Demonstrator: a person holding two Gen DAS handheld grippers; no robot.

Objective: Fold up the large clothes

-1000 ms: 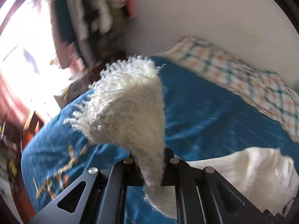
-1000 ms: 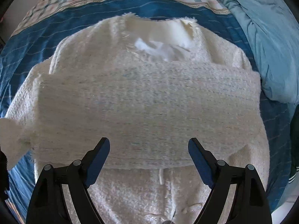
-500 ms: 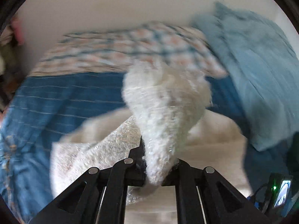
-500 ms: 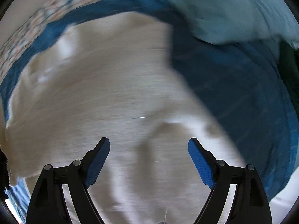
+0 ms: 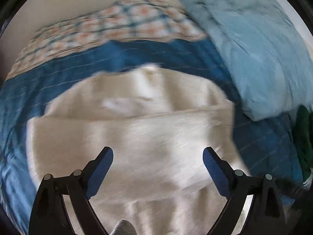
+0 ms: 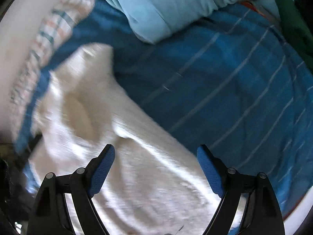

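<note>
A cream knitted sweater (image 5: 137, 133) lies flat on the blue striped bedspread (image 5: 58, 72), with sleeves folded across its body. My left gripper (image 5: 157, 156) is open and empty, hovering over the sweater's middle. My right gripper (image 6: 155, 156) is open and empty, over the sweater's right edge (image 6: 121, 137), with the bedspread (image 6: 225, 82) beyond. Both views are motion-blurred.
A light blue duvet (image 5: 254, 45) is bunched at the right of the bed and shows in the right wrist view (image 6: 156, 7). A checked pillow (image 5: 117, 23) lies along the wall. A dark green cloth (image 5: 303, 137) sits at the far right.
My left gripper carried the fringed sleeve over the sweater, let go of it and now stands open. My right gripper swung rightward toward the sweater's right edge.
</note>
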